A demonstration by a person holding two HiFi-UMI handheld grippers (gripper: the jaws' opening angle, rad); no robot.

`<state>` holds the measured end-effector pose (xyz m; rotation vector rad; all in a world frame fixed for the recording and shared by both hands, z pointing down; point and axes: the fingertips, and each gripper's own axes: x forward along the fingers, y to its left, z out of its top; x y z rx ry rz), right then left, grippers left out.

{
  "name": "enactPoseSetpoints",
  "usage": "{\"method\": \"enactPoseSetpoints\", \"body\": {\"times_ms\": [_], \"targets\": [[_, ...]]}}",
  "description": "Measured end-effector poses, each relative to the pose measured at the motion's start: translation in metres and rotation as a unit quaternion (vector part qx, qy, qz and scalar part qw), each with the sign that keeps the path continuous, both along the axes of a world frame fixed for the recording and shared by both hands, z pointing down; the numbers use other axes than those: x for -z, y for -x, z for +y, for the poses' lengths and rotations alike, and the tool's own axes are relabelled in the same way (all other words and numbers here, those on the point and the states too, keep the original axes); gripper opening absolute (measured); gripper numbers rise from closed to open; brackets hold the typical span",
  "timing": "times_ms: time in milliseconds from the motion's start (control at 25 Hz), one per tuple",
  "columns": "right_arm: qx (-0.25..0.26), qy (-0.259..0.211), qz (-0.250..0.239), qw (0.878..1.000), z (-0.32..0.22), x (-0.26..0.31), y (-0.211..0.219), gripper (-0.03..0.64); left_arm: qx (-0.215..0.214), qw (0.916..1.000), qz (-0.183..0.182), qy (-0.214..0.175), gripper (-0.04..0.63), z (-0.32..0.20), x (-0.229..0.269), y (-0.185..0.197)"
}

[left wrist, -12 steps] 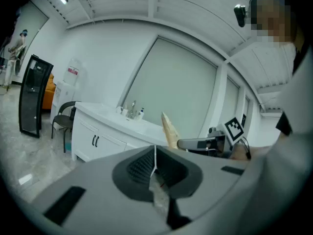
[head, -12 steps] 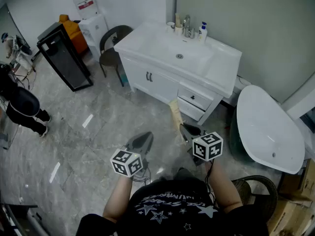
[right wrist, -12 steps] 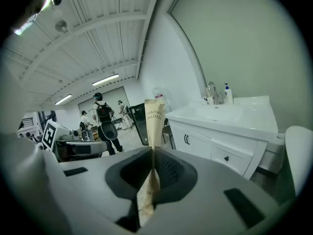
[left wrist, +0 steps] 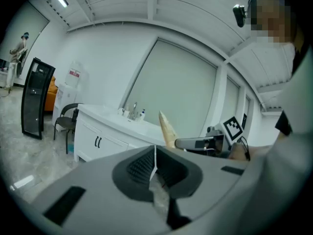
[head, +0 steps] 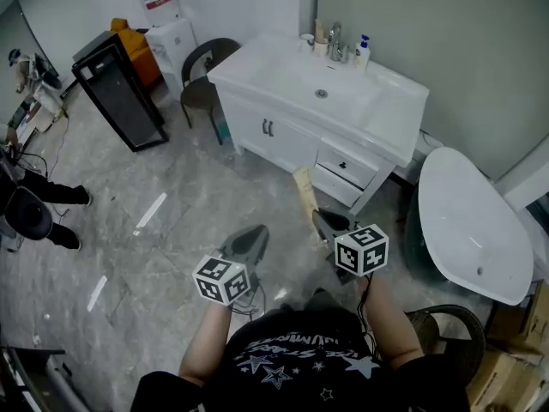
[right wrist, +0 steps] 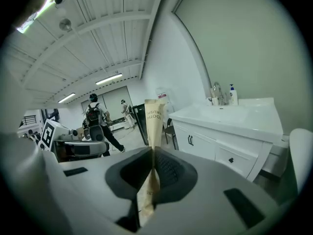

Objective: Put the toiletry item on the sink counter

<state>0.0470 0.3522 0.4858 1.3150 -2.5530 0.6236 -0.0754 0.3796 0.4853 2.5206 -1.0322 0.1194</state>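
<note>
Toothbrush box: long axis twd sink counter

Floor: glossy grey marble.
Walls: white at 11 o'clock, pale green at 1 o'clock.
Sink counter: white, 12 o'clock.
Chair: dark, 11 o'clock.
Bathtub: white, 3 o'clock.
Cabinet: black, 10 o'clock.
Light: ceiling strips.

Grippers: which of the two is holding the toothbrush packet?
The right gripper, pinching the tan toothbrush packet; the left gripper is shut on nothing.
</note>
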Motion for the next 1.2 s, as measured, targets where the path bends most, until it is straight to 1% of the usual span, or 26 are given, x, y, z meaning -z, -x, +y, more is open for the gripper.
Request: {"method": "enactPoseSetpoints", "body": {"times_ms": [360, 560, 720, 840, 1000, 1200], "targets": [[-0.004, -0.001, 0.003, 1.000, 0.001, 0.002, 0.005, 0.028, -0.001, 0.9999, -0.002, -0.011, 0.020, 0.006, 0.008, 0.005], [0.001, 0.003, 0.009, 1.000, 0.006, -0.004, 0.011, 0.028, 0.007, 1.0000, -0.001, -0.001, 0.020, 0.013, 0.000, 0.014], [-0.019, 0.003, -0.002, 1.000, 0.003, -0.009, 0.011, 0.026, 0.017, 0.9999, 0.000, 0.003, 0.020, 0.014, -0.005, 0.023], [-0.022, 0.013, -0.003, 1.000, 0.003, -0.015, 0.011, 0.026, 0.025, 0.9996, 0.004, 0.010, 0.020, 0.016, -0.009, 0.028], [-0.022, 0.019, -0.006, 1.000, -0.009, -0.019, 0.012, 0.026, 0.030, 0.9994, -0.001, 0.017, 0.020, 0.010, -0.016, 0.035], [-0.011, 0.024, -0.006, 1.000, -0.035, -0.025, 0.016, 0.026, 0.049, 0.9986, 0.002, 0.020, 0.020, -0.011, -0.017, 0.045]]}}
